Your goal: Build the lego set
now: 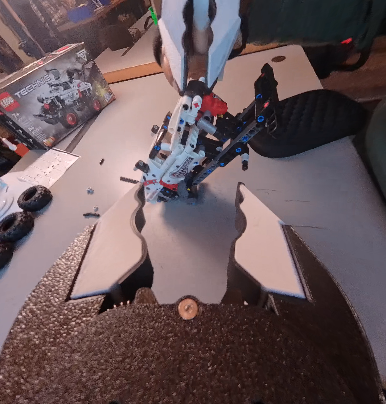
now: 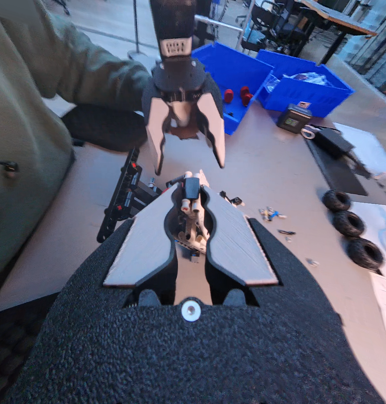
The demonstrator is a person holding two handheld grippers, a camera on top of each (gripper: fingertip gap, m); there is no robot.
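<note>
Right tool [image 2: 190,192] clamps the truck chassis [image 1: 183,144] top at frame centre; left tool [image 1: 188,192] gapes empty; brace the chassis steadily on the bench [image 1: 297,196].

Grey table [image 1: 297,196] is carrying the half-built truck model [image 1: 183,153], tipped w/ its front end resting on the top. Three black tires [image 2: 349,223] are lying in a row beside small loose pieces [image 2: 271,213]. Set box [image 1: 54,94], instruction sheet [image 1: 50,166] & two blue bins [image 2: 292,87] are sitting farther off.

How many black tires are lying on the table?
3, in a row on the table: far tire, middle tire, near tire. More may be hidden out of frame.
</note>
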